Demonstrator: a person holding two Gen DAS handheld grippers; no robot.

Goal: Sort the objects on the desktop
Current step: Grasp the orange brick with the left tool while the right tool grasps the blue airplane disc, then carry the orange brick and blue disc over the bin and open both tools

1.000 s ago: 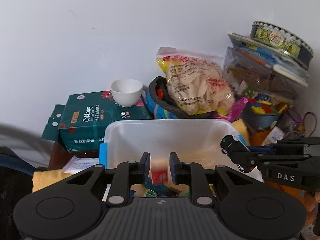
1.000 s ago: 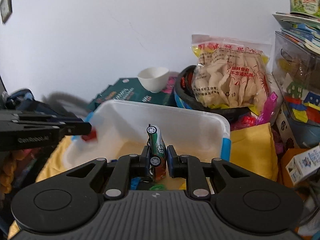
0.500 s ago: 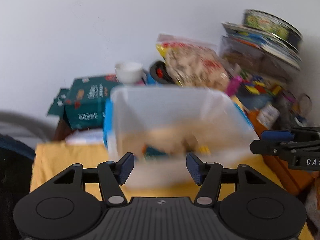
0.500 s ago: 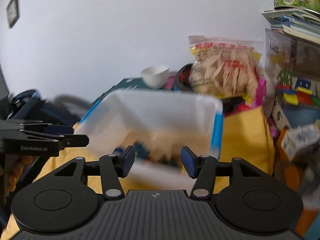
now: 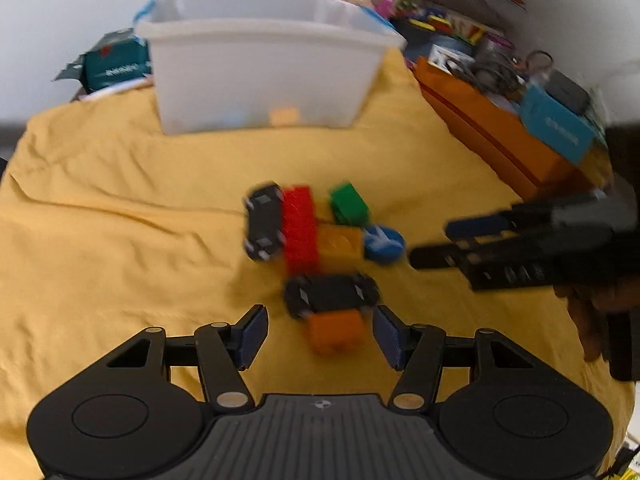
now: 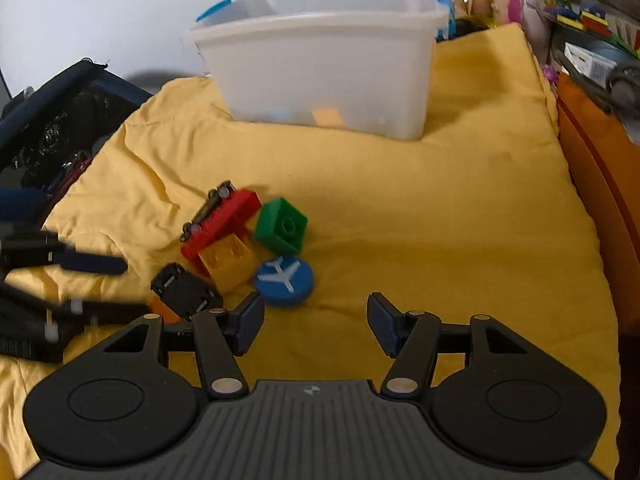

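Your left gripper (image 5: 320, 334) stands apart around an orange block (image 5: 335, 330) (pads not touching it) below a toy car (image 5: 330, 294). Your right gripper (image 6: 316, 322) is apart and empty, just beside the blue disc (image 6: 284, 280).

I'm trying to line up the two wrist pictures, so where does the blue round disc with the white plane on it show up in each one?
Left wrist view: the blue disc sits right of centre, at the right end of the toy pile, touching the yellow block.
Right wrist view: the blue disc lies just left of centre, below the green block.
Shared landmark: the white plastic bin stands at the top, on the yellow cloth.
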